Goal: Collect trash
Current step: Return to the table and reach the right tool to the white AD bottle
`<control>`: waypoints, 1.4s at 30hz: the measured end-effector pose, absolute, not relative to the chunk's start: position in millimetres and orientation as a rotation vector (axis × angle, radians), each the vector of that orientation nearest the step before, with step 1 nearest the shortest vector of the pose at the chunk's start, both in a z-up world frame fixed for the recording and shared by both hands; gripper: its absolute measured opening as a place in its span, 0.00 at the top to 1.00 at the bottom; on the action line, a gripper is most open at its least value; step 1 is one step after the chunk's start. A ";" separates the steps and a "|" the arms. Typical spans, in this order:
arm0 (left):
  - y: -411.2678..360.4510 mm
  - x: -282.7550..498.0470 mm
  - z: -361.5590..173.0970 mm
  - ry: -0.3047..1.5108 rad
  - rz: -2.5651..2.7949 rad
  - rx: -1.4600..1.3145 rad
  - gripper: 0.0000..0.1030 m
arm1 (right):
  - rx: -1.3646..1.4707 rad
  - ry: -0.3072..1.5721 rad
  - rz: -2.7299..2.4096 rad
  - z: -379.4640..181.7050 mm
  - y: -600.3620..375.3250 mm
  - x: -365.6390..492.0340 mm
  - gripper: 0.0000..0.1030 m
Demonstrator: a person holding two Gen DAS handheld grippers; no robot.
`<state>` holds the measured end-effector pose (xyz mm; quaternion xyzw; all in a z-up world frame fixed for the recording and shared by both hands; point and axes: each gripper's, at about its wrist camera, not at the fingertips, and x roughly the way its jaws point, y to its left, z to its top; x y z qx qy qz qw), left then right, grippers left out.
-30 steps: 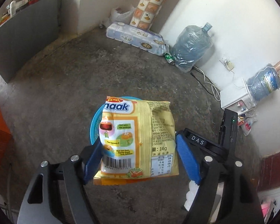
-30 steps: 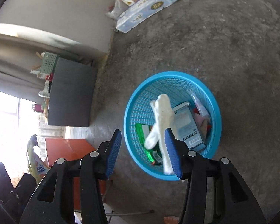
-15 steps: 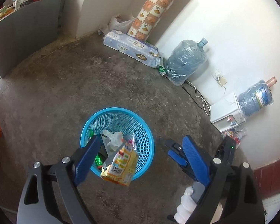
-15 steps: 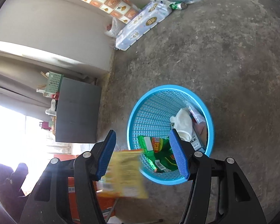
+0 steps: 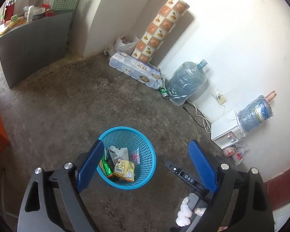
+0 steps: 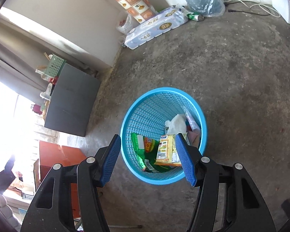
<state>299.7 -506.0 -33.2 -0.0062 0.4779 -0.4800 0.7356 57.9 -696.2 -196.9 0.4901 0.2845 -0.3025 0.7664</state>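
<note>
Your colours on view:
- round plastic mesh basket (image 5: 145,145), bright sky blue.
- flat snack packet (image 5: 124,167) in it, pale yellow with an orange edge and a white barcode patch.
- crinkled foil wrapper (image 6: 145,147), glossy green with red print.
- crumpled tissue (image 6: 176,123), white.
- your left gripper (image 5: 145,164) and right gripper (image 6: 150,158), black frames with ribbed royal-blue pads.
- concrete floor (image 5: 77,106), mottled grey-brown.
- tall rolled sheet (image 5: 160,27), cream squares with orange discs.
- wall (image 5: 232,38), white.
</note>
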 end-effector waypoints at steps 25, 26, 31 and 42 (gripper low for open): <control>-52.1 124.0 34.7 0.725 -0.645 -0.082 0.15 | 0.144 0.568 -0.189 -23.2 -365.7 57.8 0.08; -33.0 119.3 31.9 0.722 -0.600 -0.093 0.15 | 0.146 0.567 -0.152 -20.8 -356.0 62.4 0.07; 67.1 99.7 21.3 0.711 -0.353 -0.175 0.15 | 0.122 0.583 0.030 -14.0 -305.5 95.5 0.07; 232.2 134.7 -16.5 0.832 -0.032 -0.280 0.15 | -0.308 0.633 0.527 8.4 -141.9 180.3 0.07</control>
